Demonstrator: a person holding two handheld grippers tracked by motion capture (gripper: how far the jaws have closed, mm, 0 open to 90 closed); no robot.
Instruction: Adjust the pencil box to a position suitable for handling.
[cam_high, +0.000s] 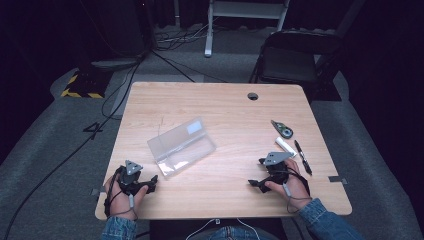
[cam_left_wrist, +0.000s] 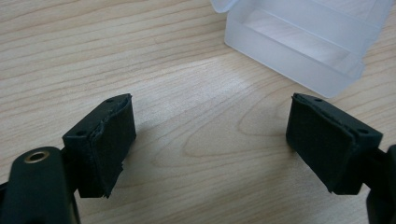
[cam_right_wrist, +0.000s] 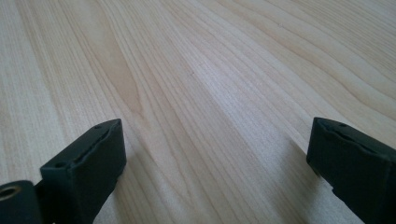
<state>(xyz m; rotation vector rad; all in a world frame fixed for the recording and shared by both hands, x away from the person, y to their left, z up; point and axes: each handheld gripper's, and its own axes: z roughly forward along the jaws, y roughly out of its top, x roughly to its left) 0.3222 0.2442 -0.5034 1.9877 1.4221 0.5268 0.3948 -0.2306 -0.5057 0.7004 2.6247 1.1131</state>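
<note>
Half the clear box (cam_left_wrist: 299, 42) cut off.

High view: counter (cam_high: 225, 105) evenly lit from overhead, floor and room around it fall off to near black. Picture is soft and low-res, small items at right barely resolve. Shadows on the counter are short and faint. Clear plastic box (cam_high: 181, 146) shows mild sheen, no hard glare. Left gripper view: bright, wood grain sharp mid-frame, a pale glare patch on the wood just below the box (cam_left_wrist: 299, 42); the black pads (cam_left_wrist: 105, 144) near the lens are slightly soft and cast soft shadows. Right gripper view: bright, far grain blurs toward the top, pads (cam_right_wrist: 88, 163) dark with little detail.
</note>
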